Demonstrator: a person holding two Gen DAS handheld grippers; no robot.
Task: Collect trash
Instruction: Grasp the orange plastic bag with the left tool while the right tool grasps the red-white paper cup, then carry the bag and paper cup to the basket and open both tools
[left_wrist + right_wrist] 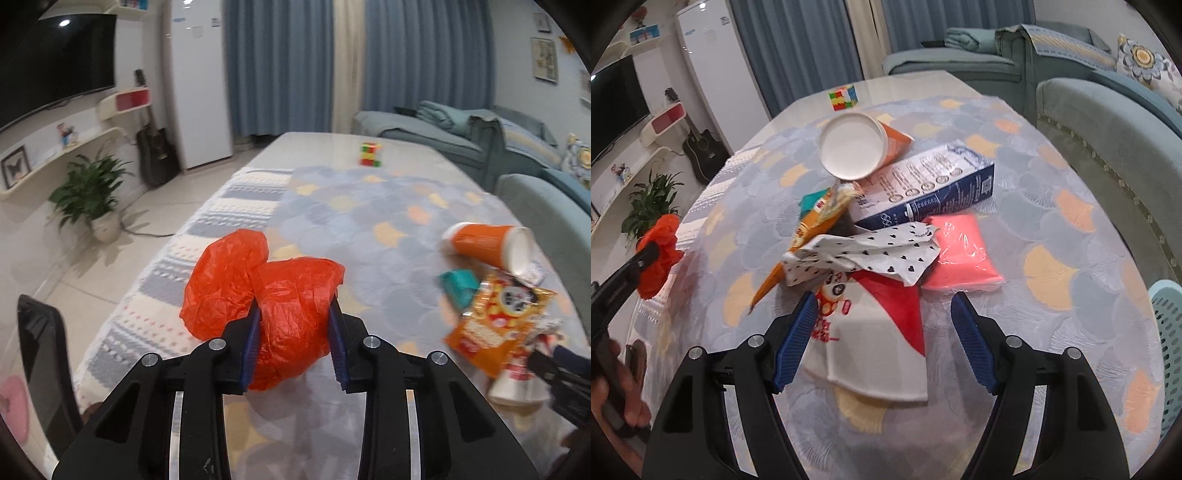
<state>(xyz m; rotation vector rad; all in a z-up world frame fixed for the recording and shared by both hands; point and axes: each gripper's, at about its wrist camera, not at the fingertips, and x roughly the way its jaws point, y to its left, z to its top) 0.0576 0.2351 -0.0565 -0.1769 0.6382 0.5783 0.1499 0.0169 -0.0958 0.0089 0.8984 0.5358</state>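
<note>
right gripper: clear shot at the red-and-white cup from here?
Probably yes. The right gripper is open with the flattened red-and-white cup between its fingers; only the heart-print wrapper overlaps the cup's far end.

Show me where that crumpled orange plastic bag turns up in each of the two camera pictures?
Left wrist view: the orange plastic bag fills the lower centre, squeezed between the left tool's blue pads.
Right wrist view: the same bag is small at the far left edge, on the tip of the other tool.
Shared landmark: the colourful puzzle cube at the table's far end.
</note>
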